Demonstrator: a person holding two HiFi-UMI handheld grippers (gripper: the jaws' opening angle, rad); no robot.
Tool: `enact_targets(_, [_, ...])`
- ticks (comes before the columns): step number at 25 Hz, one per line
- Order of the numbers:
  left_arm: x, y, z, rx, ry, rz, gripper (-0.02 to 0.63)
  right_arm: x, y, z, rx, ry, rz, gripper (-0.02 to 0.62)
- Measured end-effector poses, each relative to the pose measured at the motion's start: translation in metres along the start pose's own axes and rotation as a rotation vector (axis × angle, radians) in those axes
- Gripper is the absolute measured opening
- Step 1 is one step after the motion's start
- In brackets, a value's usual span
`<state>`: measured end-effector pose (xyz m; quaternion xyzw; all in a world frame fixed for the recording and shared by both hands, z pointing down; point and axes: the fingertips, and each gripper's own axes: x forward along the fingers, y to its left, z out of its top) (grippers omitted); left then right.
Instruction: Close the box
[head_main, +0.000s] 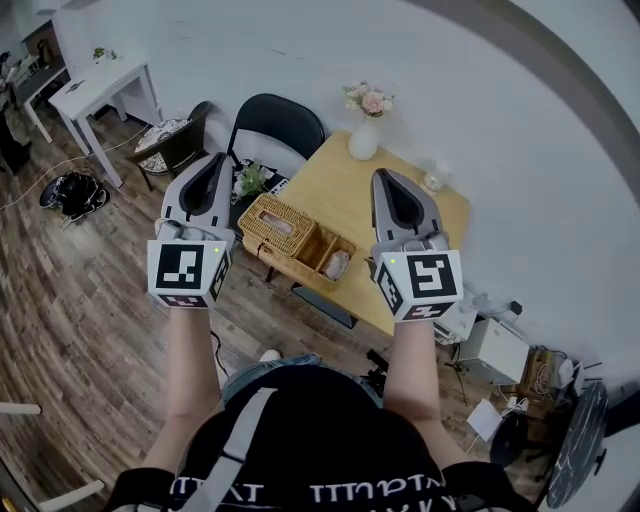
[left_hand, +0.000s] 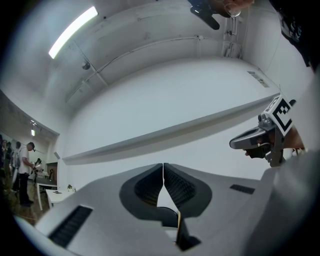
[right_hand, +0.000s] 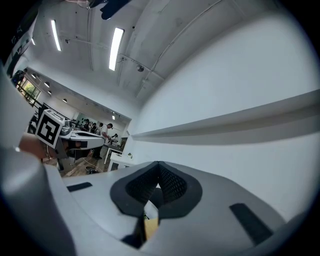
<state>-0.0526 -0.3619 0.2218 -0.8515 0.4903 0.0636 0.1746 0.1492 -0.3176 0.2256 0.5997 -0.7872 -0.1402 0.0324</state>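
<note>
A wicker box (head_main: 300, 238) lies on the wooden table (head_main: 350, 195) far below, its woven lid flipped open to the left and an item showing in the open compartment. My left gripper (head_main: 213, 160) and my right gripper (head_main: 385, 175) are both held high above the table, apart from the box. The left gripper view has the left gripper (left_hand: 163, 165) pointing at a white wall, pads together and nothing between them, with the right gripper (left_hand: 255, 140) at its side. In the right gripper view the right gripper (right_hand: 159, 164) is shut and empty too.
A white vase of flowers (head_main: 366, 135) and a small glass (head_main: 433, 180) stand at the table's far edge. A black chair (head_main: 275, 125) sits behind the table. Further left is a white side table (head_main: 100, 85). Boxes and cables lie on the floor at right.
</note>
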Motion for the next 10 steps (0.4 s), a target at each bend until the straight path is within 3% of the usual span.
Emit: enact_targets(10, [0.0089, 0.0051, -0.0008, 0.006, -0.004, -0.008, 0.014, 0.0047, -0.0062, 0.0006, -0.002, -0.005, -0.024, 0.014])
